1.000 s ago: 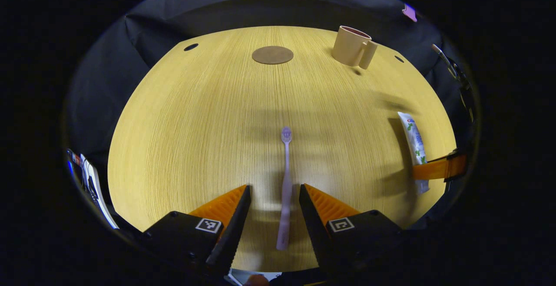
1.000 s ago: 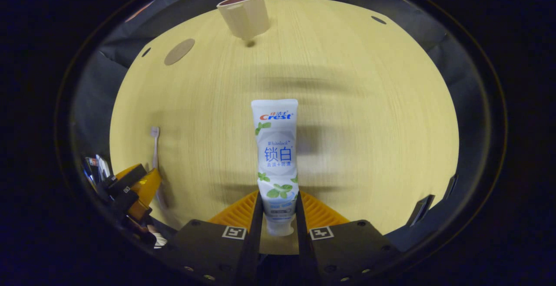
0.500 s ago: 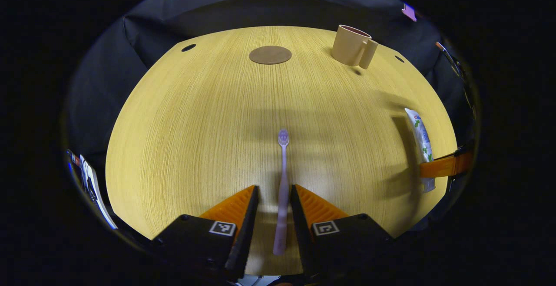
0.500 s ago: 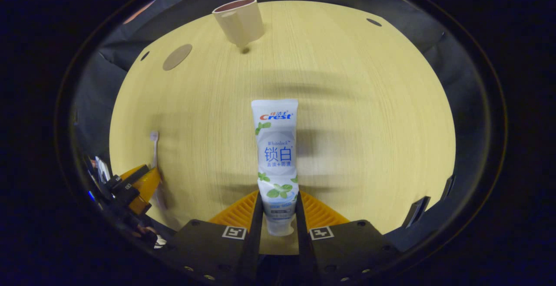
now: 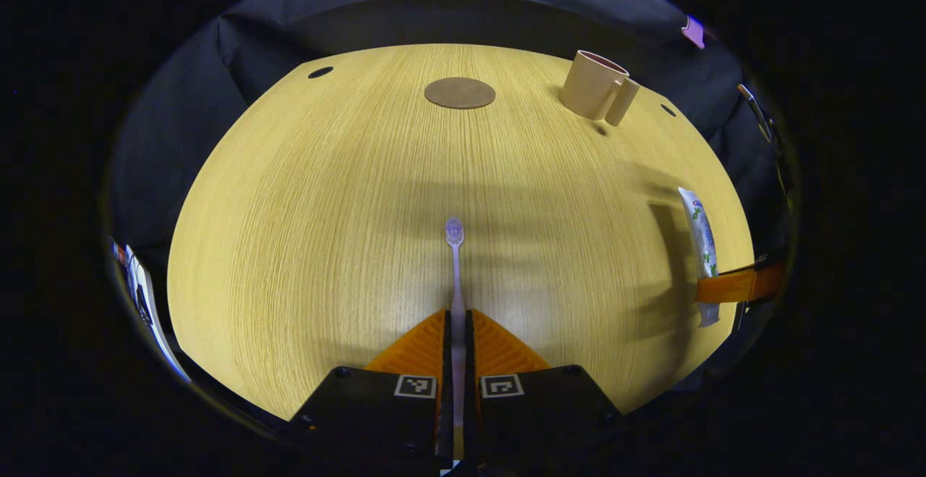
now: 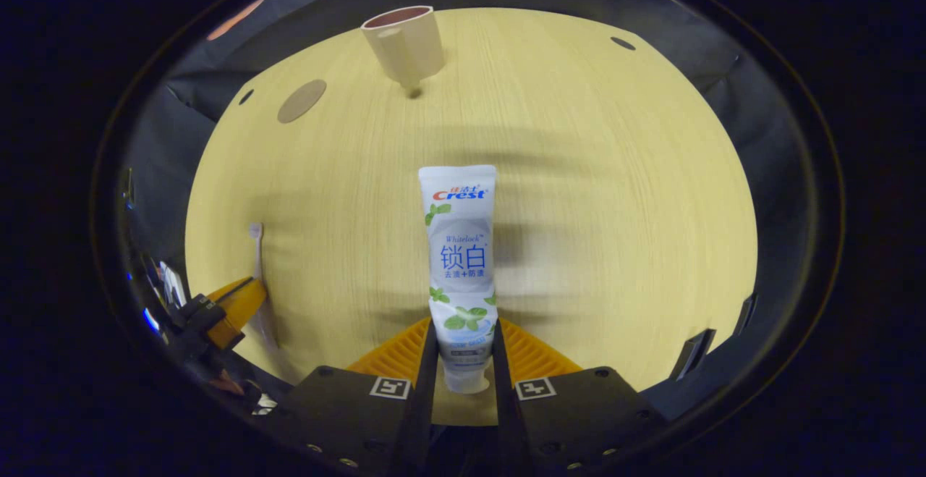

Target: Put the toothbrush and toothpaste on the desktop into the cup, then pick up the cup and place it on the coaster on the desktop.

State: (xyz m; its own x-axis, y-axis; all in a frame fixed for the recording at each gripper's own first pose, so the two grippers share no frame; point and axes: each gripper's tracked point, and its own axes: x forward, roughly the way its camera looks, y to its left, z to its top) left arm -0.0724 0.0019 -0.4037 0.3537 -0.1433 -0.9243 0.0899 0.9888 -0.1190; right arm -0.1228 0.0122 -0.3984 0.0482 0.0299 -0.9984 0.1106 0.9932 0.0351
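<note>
Since a second ago my left gripper [image 5: 456,332] has closed from a wide gap onto the toothbrush [image 5: 455,274], and both fingers now press its handle, with the head pointing toward the far edge of the tabletop [image 5: 325,202]. My right gripper [image 6: 464,347] is as it was, clenched on the toothpaste [image 6: 460,245] near the cap end, the flat end of the tube pointing toward the far edge. In the left gripper view I see the toothpaste [image 5: 703,238] near the right edge, with one finger of the right gripper [image 5: 738,285] across it. The cup [image 5: 597,90] stands upright near the far right corner, its handle turned toward me. The coaster [image 5: 459,93] lies bare near the far edge, left of the cup and well apart from it. In the right gripper view I see the toothbrush [image 6: 255,245] by the left edge with my left gripper [image 6: 235,307] on it.
</note>
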